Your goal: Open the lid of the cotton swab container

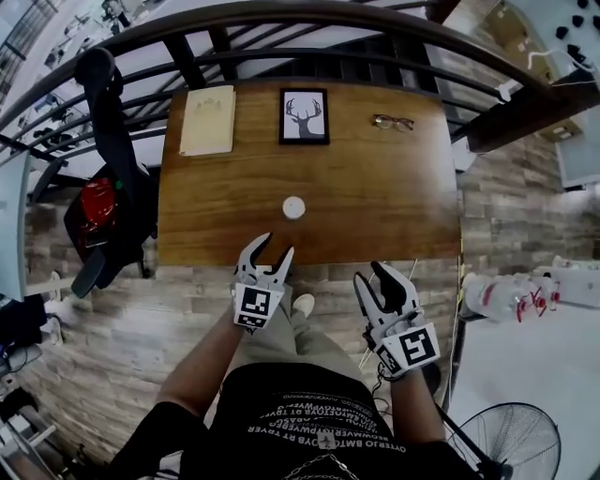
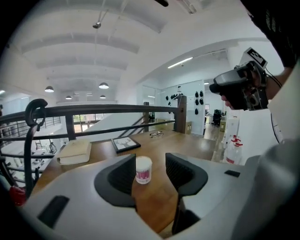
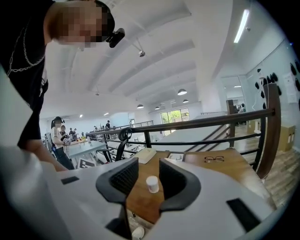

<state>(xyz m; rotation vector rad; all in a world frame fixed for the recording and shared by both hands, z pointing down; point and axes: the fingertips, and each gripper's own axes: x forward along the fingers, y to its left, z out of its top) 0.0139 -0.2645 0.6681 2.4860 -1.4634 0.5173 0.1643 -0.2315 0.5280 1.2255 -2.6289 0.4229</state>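
While the cotton swab container (image 1: 293, 207) stands on the table (image 1: 375, 187) with its lid on, the left gripper (image 1: 270, 246) and the right gripper (image 1: 370, 274) are held short of the near edge.
Both are seen open with nothing gripped; the pink label on the container cannot be read.

A wooden table (image 1: 375, 206) stands against a dark metal railing (image 1: 309, 19) on a wood-plank floor (image 1: 103, 328). A black office chair (image 1: 112, 141) sits at its left, and a floor fan (image 1: 511, 439) stands at the near right. Round lamps (image 2: 103, 86) hang from the white ceiling (image 2: 117, 42).
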